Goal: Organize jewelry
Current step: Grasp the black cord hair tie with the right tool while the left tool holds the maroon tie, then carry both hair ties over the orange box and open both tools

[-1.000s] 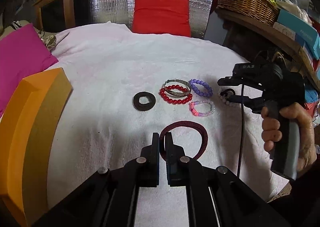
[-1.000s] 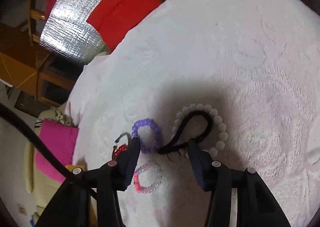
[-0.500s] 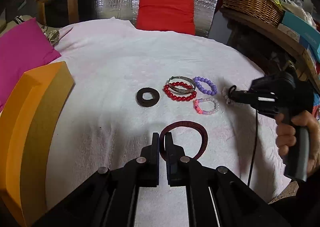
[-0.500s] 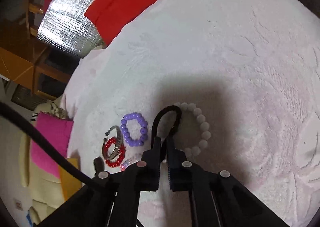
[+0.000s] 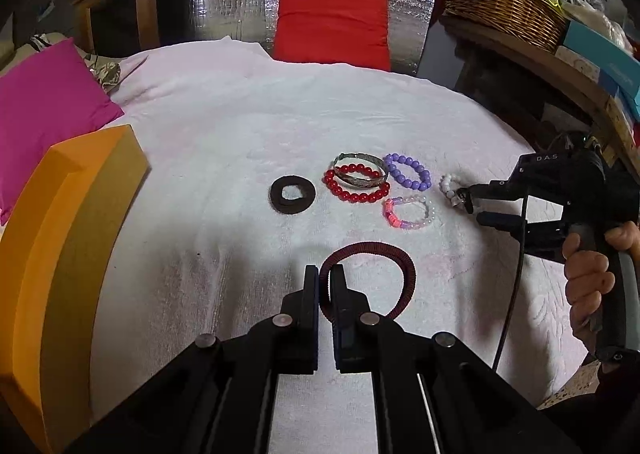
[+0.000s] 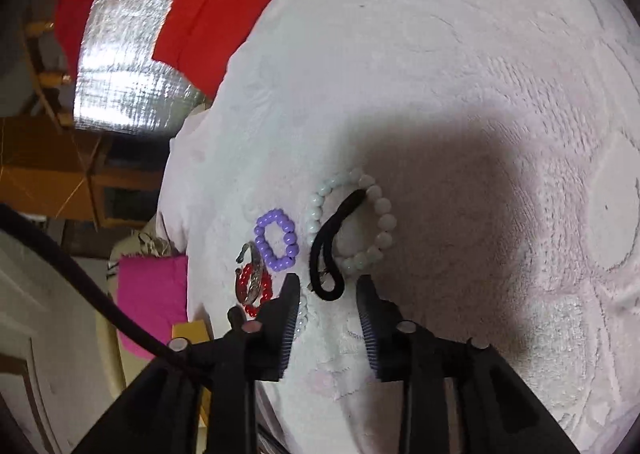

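Pinching the dark-red braided cord loop (image 5: 390,254), the left gripper (image 5: 325,286) holds its fingers closed on the cord's near edge above the white towel-covered counter (image 5: 224,142). The right gripper (image 6: 328,294) is opening, nothing pressed between its fingers; the black elastic hair tie (image 6: 332,250) lies just ahead, draped across the white bead bracelet (image 6: 380,222), beside the purple bead bracelet (image 6: 276,240).

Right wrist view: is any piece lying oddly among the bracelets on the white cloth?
Yes. A black hair tie lies draped across the white bead bracelet, one end over its beads, the other between the opening right gripper jaws, untouched. The purple bead bracelet lies flat and separate.
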Demonstrator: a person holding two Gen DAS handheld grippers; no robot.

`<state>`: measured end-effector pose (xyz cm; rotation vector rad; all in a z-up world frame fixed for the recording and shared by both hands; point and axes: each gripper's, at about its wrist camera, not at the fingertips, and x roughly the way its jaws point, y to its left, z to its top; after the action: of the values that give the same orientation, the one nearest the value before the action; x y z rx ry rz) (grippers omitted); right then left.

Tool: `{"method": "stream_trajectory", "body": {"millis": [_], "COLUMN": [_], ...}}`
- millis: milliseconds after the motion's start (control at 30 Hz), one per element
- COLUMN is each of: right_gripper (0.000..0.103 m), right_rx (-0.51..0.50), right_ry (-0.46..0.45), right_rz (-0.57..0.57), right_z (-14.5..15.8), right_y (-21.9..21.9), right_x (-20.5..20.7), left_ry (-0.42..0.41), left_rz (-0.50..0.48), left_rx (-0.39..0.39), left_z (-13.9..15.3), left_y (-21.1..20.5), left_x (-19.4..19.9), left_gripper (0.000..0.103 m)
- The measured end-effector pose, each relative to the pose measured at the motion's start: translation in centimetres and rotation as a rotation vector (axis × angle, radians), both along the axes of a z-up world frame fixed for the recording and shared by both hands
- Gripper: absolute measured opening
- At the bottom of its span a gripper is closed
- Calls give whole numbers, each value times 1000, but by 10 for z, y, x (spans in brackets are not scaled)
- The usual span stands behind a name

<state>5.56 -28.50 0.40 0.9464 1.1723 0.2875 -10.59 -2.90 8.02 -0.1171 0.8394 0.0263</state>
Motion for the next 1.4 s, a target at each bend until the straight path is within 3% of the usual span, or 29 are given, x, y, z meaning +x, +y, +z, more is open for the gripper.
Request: {"method": "stream_trajectory", "body": {"millis": [167,367,400,433,467,633,767,1067,1400], "right_gripper": [33,33,29,18,17,15,15,15,15], "right_rx": [81,130,126,101,82,58,95,120,103], "right_ry": [54,57,55,51,50,17,-16,-188,-334], "right_rz": [-61,-126,-124,-118,-110,-70,-5,276,534], "right_z": [-15,-22,-22,-21,-20,-10,1,39,58], "right_y": [-3,-1,-2,-1,-2,-3,5,93,242], "right_x": [3,3,3,4,3,-2,-10,-24,-41], "left_ry": [5,5,5,4,3,1,-4,-36,-58], "left_rz": [-3,0,2,3,4,10,16,89,300], "left_rx": [1,3,3,4,4,0,-2,14,44], "left_z": [-1,-1,0,0,0,1,3,19,44], "left_y": [-1,0,0,1,1,2,5,43,140], "left_x": [0,-2,-2,-2,-2,-3,-3,-22,-66], "left_gripper": [6,6,6,6,6,6,6,6,6]}}
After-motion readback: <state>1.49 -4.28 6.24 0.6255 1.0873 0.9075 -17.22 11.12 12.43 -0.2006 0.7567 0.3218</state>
